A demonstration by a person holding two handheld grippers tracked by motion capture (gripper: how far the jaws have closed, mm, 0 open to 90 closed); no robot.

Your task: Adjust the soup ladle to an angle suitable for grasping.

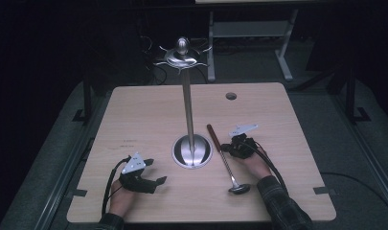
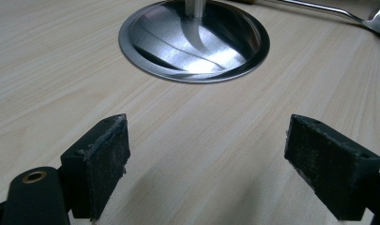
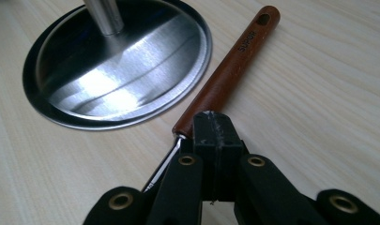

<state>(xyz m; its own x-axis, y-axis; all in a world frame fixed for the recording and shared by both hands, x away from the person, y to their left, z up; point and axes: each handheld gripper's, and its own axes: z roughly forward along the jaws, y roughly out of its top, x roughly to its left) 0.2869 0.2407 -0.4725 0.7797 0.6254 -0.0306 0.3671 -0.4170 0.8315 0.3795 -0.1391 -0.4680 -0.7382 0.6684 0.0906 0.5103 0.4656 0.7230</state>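
At centre right of the high view, the ladle (image 1: 223, 158) is being pinched at its handle's lower end by the right gripper (image 1: 235, 146), jaws clamped together on it, so it is being risked that the heavy bowl swings and strikes the stand (image 1: 192, 151), while the left gripper (image 1: 151, 171) is being held with jaws apart.

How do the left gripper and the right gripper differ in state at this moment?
The left gripper has its jaws wide apart with only bare table between them; the right gripper has its jaws shut. The left gripper touches no utensil, while the right gripper sits over the ladle, where its wooden handle meets the metal shaft. Both are black and sit low, near the stand's round base.
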